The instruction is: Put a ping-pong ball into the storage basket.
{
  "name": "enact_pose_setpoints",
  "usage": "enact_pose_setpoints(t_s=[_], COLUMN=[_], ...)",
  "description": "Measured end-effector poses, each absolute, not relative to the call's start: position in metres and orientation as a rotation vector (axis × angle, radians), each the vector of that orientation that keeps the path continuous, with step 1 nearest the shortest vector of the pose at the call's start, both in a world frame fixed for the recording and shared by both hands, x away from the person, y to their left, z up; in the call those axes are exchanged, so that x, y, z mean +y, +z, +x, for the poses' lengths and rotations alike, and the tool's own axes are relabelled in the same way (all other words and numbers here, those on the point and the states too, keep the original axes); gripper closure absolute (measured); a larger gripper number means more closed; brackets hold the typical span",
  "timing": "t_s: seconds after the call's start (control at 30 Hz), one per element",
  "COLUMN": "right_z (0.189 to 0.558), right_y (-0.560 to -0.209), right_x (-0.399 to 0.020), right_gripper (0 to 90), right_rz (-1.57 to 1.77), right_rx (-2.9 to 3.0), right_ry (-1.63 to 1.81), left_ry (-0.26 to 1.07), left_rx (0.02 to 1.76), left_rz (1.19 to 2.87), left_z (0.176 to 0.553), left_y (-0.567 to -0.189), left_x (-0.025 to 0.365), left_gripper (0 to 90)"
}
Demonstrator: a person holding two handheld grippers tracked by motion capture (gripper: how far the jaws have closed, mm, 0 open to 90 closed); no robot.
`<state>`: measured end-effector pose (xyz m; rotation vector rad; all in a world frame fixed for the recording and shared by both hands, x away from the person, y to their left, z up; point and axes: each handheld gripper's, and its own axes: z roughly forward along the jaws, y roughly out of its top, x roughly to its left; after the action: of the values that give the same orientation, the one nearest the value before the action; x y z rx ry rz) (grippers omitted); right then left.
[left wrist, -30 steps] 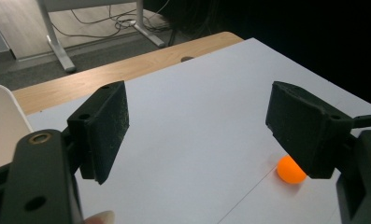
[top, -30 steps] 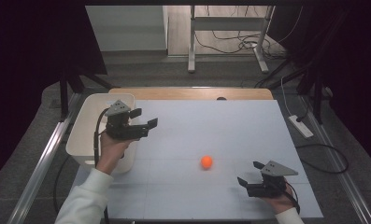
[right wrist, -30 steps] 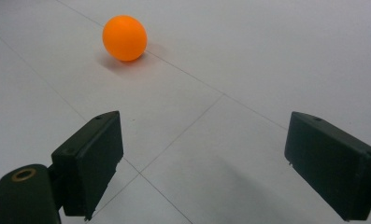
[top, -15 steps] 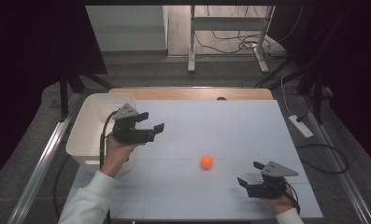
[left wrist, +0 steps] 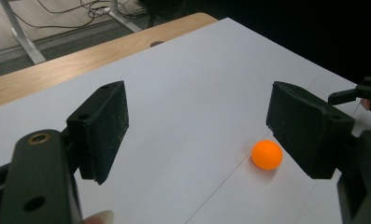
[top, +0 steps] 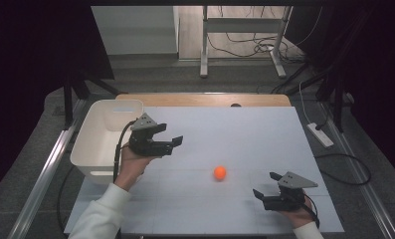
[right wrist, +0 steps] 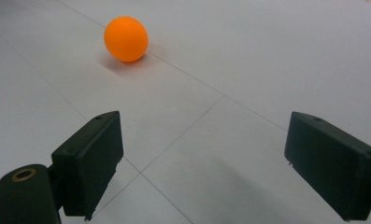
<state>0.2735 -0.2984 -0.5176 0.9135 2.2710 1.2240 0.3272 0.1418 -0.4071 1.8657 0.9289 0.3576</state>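
A small orange ball [top: 220,173] lies on the white table [top: 245,134], right of centre and toward the front. My left gripper [top: 174,145] hovers open to the ball's left and a little farther back, beside the white bin. In the left gripper view the ball [left wrist: 267,154] sits ahead, close to the right-hand jaw, with nothing between the jaws. My right gripper [top: 260,195] rests open near the front right edge, pointing left. In the right gripper view the ball [right wrist: 126,39] is ahead and to the left, well beyond the jaws.
A white plastic bin [top: 103,139] stands on the table's left edge, just behind my left hand. A wooden strip [top: 205,99] runs along the table's far edge. Cables and a metal stand are on the floor beyond.
My left gripper has moved right and forward, away from the bin and toward the ball. The right gripper and the ball have stayed where they were.
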Motion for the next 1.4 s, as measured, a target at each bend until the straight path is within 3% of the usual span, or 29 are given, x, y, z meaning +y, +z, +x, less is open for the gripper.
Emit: enact_pose_setpoints(t_s=[1.4], right_z=[0.271], right_y=[-0.518], right_x=[-0.303], right_gripper=[11.3], right_rz=[0.924], right_rx=[2.264], right_ry=[1.209], left_ry=[0.226], left_rx=[0.829], left_rz=[1.943], left_z=[0.326], left_y=[-0.436], left_x=[0.094], left_gripper=[20.7])
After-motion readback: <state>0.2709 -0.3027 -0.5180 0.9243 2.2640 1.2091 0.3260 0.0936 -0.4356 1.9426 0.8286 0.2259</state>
